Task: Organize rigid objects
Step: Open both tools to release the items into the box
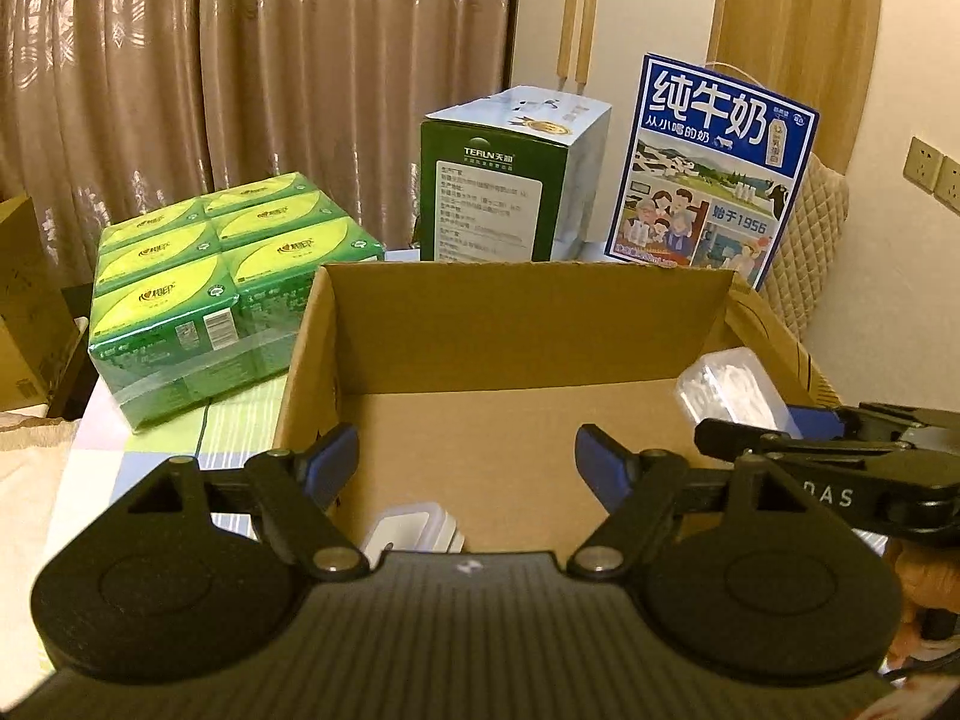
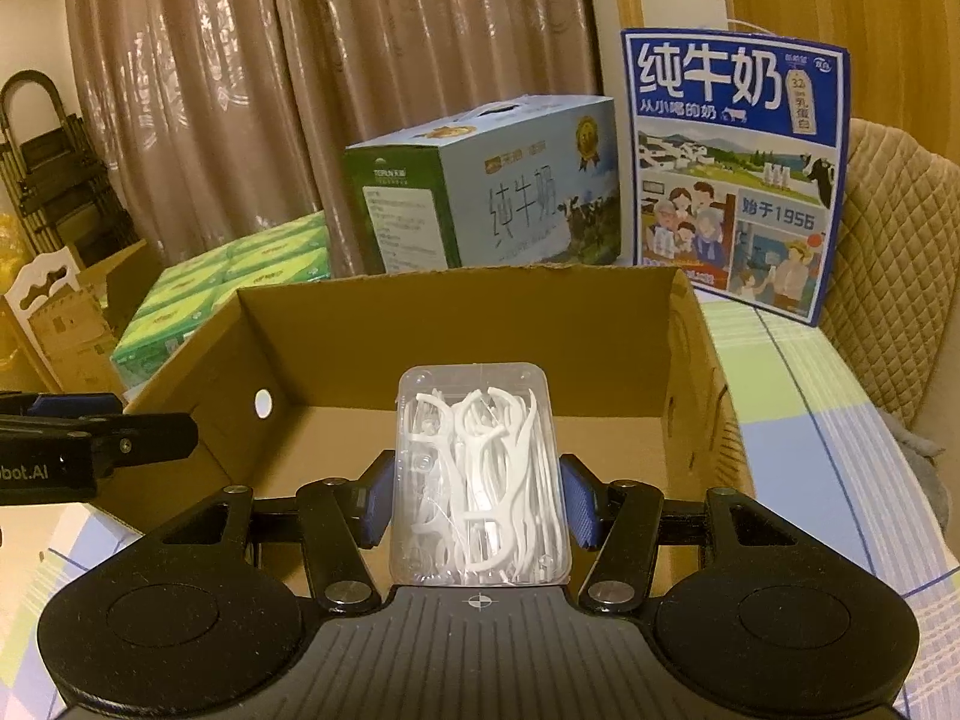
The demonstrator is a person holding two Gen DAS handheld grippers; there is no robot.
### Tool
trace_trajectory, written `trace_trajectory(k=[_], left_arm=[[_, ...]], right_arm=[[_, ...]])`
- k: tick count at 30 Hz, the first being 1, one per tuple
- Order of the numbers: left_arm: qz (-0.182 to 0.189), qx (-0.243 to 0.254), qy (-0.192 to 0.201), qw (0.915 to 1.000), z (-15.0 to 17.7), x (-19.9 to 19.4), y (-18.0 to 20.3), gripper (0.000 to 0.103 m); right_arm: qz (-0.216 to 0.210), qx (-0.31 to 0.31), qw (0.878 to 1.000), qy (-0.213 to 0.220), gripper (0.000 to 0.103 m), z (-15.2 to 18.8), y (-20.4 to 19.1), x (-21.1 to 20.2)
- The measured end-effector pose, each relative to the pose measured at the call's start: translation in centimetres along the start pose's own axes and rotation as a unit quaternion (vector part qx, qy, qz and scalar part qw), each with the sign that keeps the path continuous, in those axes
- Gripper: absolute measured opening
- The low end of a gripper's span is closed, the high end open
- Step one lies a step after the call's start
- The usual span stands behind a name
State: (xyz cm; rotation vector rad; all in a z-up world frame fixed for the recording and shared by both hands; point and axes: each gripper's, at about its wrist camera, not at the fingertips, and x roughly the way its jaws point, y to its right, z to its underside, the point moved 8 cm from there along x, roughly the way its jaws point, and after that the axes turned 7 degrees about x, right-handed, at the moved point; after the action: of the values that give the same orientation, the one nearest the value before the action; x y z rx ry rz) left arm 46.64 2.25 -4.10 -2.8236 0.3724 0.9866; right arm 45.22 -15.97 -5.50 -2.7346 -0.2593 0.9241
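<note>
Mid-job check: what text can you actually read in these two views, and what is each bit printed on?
"纯牛奶", "从小喝的奶", "始于1956": blue milk carton.
"TERUN": green end of the pale milk box; fine print below too small to read.
"纯牛奶": side of that box.
"bot.AI": left gripper, cut off.
"DAS": right gripper, cut off.
Tissue packs: logo too blurred to read.

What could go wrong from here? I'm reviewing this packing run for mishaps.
The right gripper holds the clear floss-pick case above the cardboard box; released here, it could land hard. The open left gripper sits close beside it, so they might bump.
</note>
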Motion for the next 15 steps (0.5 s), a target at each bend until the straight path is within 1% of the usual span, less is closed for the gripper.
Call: trace_trajectory(k=[2, 7, 9, 15], left_arm=[[0.000, 0.000, 0.005, 1.0000, 0.1, -0.1, 0.0, 0.076], [-0.004, -0.006, 0.015, 0.9999, 0.2, -0.7, -0.2, 0.076], [-0.005, -0.009, 0.019, 0.9998, 0.3, -1.2, -0.3, 0.076], [-0.011, -0.012, 0.027, 0.9995, 1.0, -3.4, -0.2, 0.076]], right_arm=[[-0.010, 0.002, 1.000, 0.001, 0.053, 0.0, 0.0, 0.2], [-0.013, 0.019, 0.999, 0.030, 0.062, -0.8, 0.4, -0.6], [-0.011, 0.021, 0.999, 0.041, 0.064, -1.1, 0.6, -1.1], [-0.007, 0.021, 0.997, 0.072, 0.065, -1.6, 0.9, -3.5]])
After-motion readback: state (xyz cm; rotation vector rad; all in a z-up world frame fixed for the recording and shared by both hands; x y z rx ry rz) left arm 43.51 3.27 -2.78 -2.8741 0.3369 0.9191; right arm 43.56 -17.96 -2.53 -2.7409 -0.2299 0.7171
